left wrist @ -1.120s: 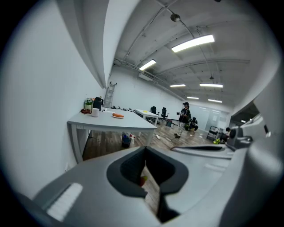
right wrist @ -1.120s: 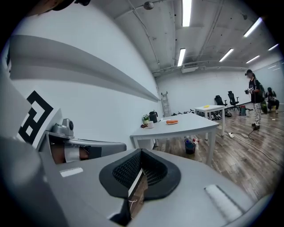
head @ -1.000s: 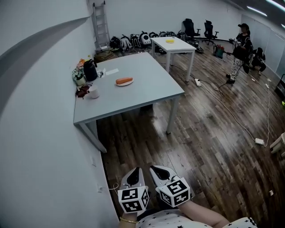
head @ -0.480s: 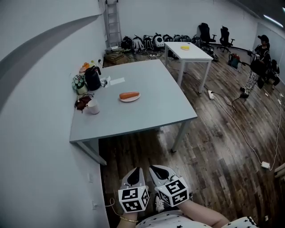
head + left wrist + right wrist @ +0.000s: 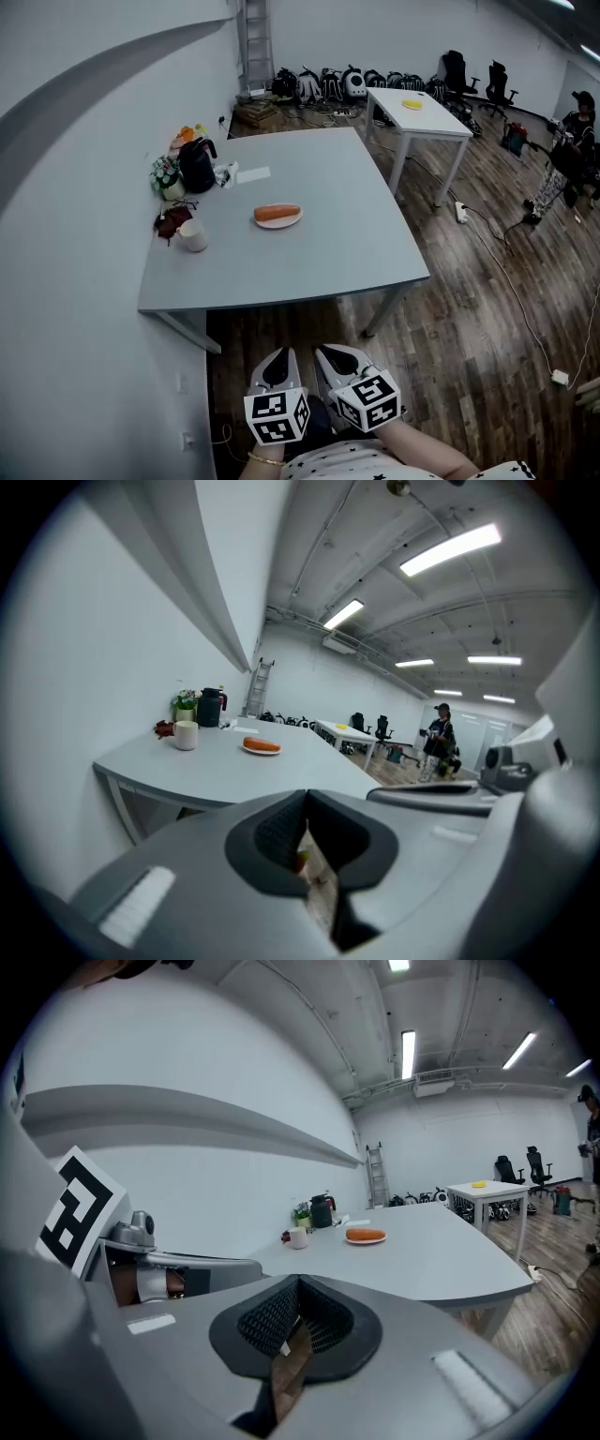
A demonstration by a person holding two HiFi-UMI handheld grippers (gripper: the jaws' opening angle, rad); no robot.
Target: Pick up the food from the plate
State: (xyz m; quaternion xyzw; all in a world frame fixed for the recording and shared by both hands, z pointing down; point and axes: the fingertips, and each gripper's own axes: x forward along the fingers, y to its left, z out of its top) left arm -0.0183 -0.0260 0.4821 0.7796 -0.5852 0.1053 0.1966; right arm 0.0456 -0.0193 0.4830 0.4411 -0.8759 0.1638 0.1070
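Note:
An orange sausage-shaped food (image 5: 277, 213) lies on a small white plate (image 5: 263, 223) near the middle of the grey table (image 5: 309, 272). Both grippers are held low, close to the person's body, well short of the table's near edge. The left gripper (image 5: 278, 363) and the right gripper (image 5: 337, 361) sit side by side, both shut with nothing between the pads. The left gripper view shows its closed jaws (image 5: 305, 841) with the food (image 5: 262, 745) far ahead. In the right gripper view the closed jaws (image 5: 298, 1321) point towards the food (image 5: 366, 1235).
A white cup (image 5: 193, 235), a black kettle (image 5: 197, 165) and a small plant (image 5: 166, 176) stand along the table's left side by the wall. A second white table (image 5: 417, 112) stands behind. Backpacks (image 5: 323, 84) and a ladder (image 5: 255, 42) line the far wall. A person (image 5: 572, 150) stands far right; cables cross the floor.
The table and the plate have come nearer and shifted right in the head view as the person walks up. Both grippers stay shut, side by side.

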